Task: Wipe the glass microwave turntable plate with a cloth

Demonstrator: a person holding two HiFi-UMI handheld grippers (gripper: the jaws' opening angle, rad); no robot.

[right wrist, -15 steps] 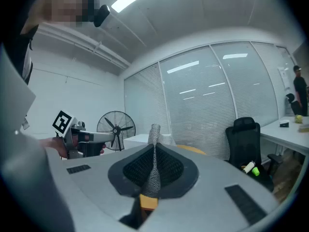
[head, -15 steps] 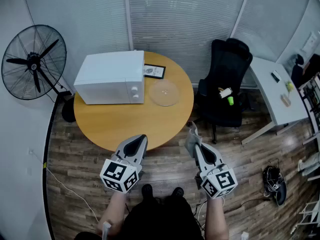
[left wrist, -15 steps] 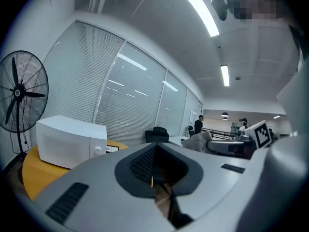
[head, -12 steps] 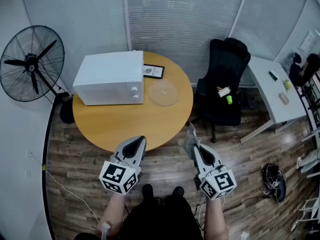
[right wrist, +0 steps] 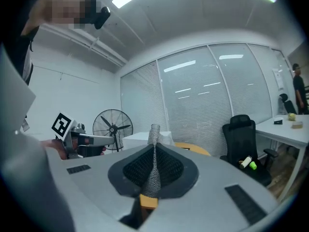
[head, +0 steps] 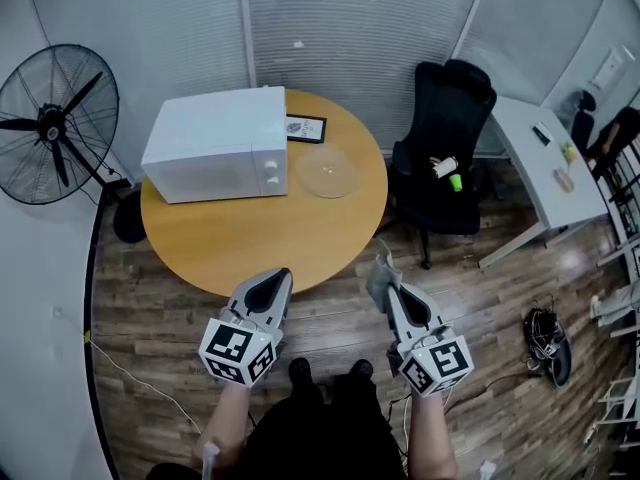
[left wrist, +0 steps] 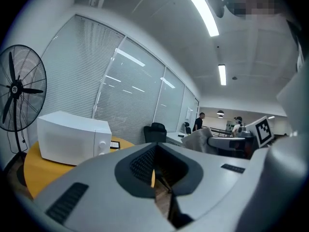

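The glass turntable plate (head: 328,171) lies on the round surface (head: 250,243) just right of the microwave (head: 215,143) — the framed card (head: 305,128) at the microwave's back corner is too small to read. Well short of the microwave, the left claw (head: 281,276) is closed on nothing — the right claw (head: 383,280) pinches a grey cloth (right wrist: 153,170).

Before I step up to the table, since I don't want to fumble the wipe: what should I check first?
1. Cloth gripped in right tool: ok, jaws shut on it.
2. Left tool free: ok, shut and empty.
3. Glass plate out on the table, beside the microwave: ok.
4. Plate within reach: not ok, both tools hang short of the table edge.
5. Where the plate is dirty: cannot tell.
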